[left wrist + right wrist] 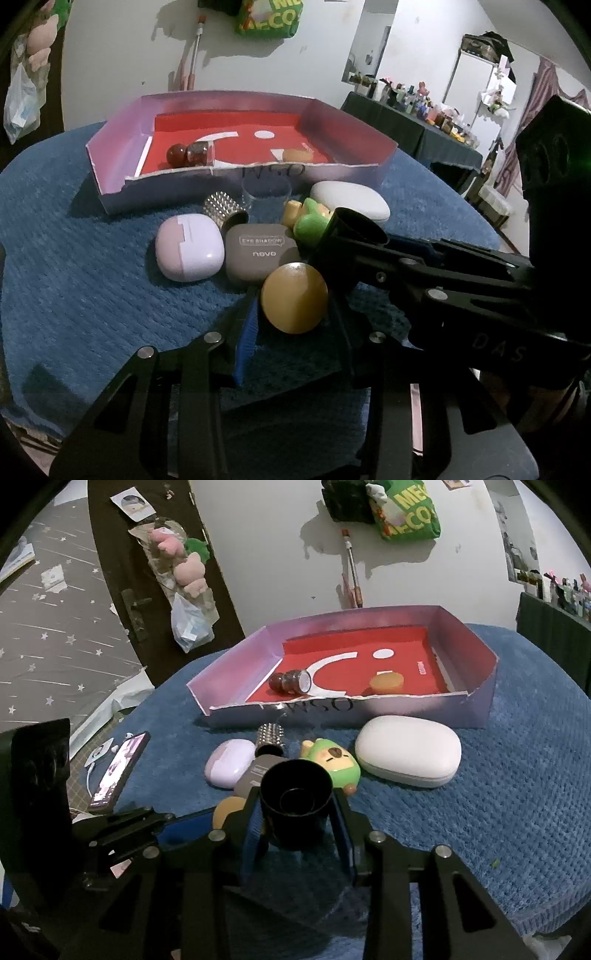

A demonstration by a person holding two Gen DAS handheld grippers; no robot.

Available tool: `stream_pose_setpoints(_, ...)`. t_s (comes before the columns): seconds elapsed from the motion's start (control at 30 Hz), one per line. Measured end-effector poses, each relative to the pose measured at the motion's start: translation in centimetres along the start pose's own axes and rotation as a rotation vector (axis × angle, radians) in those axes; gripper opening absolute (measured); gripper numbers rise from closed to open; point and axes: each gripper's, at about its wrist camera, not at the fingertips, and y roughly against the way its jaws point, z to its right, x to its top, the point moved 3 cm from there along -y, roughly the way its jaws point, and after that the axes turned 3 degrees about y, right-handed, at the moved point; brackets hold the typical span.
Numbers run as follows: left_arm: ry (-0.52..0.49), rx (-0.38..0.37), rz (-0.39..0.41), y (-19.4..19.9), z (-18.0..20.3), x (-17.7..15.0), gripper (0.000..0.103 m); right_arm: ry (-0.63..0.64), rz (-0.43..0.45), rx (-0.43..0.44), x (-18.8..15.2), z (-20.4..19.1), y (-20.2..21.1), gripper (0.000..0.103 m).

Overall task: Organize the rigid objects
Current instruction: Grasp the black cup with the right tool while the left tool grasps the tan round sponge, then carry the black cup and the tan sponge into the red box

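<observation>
While the left gripper [291, 314] clamps the tan disc [294, 297] and the right gripper [297, 812] clamps the black cup [295, 805], crowded arms could collide, knocking the green toy [332, 762].

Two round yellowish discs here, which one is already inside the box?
The smaller-looking disc resting on the red floor of the box near its front wall. The other disc sits between the left claw's fingers, outside the box.

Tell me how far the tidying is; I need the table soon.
Done: a brown bottle and an orange disc lie in the box. In hand: the left hand-held gripper grips a tan disc, the right hand-held gripper a black cup. Left: lilac case, grey palette, green toy, white case, studded tube.
</observation>
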Motion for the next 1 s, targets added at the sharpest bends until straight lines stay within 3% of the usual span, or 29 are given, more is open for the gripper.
stream_pose_setpoints(1.0,-0.01,0.035,0.057,1.3,-1.0,2.2,0.035,0.013,0.055,0.011,1.7,-0.3,1.2,0.038)
